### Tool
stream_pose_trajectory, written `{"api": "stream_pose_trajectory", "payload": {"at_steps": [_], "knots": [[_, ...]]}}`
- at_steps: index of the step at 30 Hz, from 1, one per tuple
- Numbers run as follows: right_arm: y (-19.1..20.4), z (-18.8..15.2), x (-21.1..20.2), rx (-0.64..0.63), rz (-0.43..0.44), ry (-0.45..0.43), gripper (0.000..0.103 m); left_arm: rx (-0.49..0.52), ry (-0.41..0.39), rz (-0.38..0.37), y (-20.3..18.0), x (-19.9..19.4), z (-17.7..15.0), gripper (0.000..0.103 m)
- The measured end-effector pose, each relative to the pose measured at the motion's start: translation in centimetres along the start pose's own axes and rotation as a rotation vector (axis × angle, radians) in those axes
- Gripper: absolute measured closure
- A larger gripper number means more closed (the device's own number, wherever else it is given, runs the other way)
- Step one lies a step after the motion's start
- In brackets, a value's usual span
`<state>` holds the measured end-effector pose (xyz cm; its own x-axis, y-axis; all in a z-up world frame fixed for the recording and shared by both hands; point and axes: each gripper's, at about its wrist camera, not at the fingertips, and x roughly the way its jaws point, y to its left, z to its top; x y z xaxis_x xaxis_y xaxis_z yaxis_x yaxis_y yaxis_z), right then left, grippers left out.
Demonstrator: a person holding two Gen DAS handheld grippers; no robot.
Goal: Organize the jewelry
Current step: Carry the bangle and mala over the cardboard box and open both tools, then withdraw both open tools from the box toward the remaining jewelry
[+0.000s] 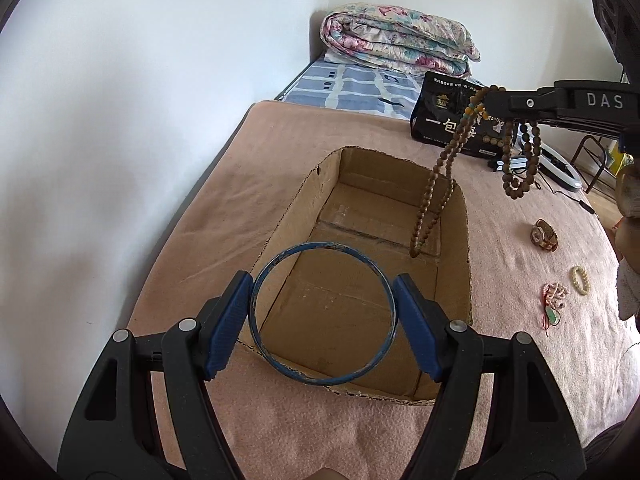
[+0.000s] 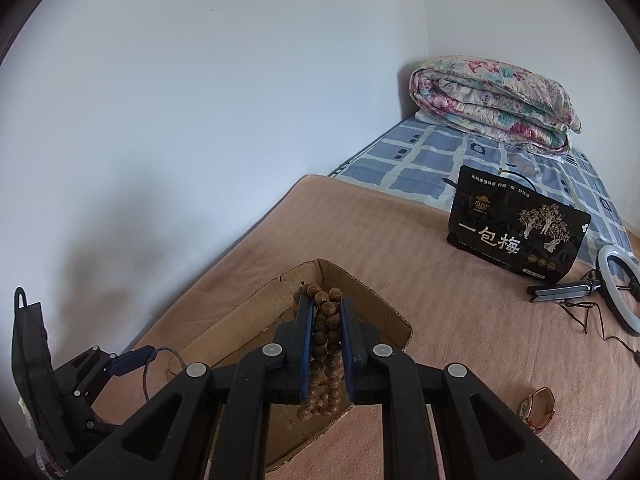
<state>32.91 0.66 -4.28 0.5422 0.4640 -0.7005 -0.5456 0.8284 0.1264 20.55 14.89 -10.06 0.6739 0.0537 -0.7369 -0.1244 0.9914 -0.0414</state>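
My left gripper [image 1: 323,316] is shut on a thin blue bangle [image 1: 280,366], held over the near end of an open cardboard box [image 1: 460,280] on the pink blanket. My right gripper [image 2: 326,344] is shut on a long wooden bead necklace [image 2: 326,340]. In the left wrist view the necklace [image 1: 434,184] hangs from that gripper [image 1: 490,102] over the box's far right corner. A watch [image 1: 544,234], a pale bead bracelet [image 1: 580,280] and a pink charm with a red cord [image 1: 554,300] lie on the blanket to the right of the box. The left gripper with the bangle [image 2: 132,360] shows at lower left in the right wrist view.
A black snack bag [image 2: 516,228] stands behind the box. A ring light with cables [image 2: 616,292] lies at the right. A folded floral quilt [image 2: 492,100] sits on the blue checked sheet by the wall corner. The wall runs along the bed's left side.
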Motion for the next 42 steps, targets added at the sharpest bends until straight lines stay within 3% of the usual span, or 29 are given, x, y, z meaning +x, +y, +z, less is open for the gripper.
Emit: {"api": "stream_pose_trajectory", "payload": {"at_steps": [15,18,20,22,26,42], "knots": [[-0.6,-0.6,2.2,0.003,0.003,0.032,0.088,0.014,-0.021,-0.011,-0.8,0.4,0.4,0.029],[-0.2,-0.6,1.8,-0.017,-0.013,0.017,0.061,0.014,-0.022,-0.013,-0.8,0.3,0.5,0.027],[0.0,-0.6,1.5,-0.030,-0.031,0.004,0.029,0.011,-0.026,-0.010,-0.8,0.2,0.5,0.019],[0.2,-0.6,1.1,-0.035,-0.041,-0.014,0.017,0.007,-0.030,-0.003,-0.8,0.0,0.5,0.019],[0.2,-0.8,0.6,-0.028,-0.075,-0.025,0.004,0.008,-0.022,0.002,-0.9,-0.2,0.4,0.019],[-1.0,-1.8,-2.9,0.020,-0.123,-0.056,0.001,0.028,-0.091,-0.005,-2.3,-3.9,0.4,0.019]]}}
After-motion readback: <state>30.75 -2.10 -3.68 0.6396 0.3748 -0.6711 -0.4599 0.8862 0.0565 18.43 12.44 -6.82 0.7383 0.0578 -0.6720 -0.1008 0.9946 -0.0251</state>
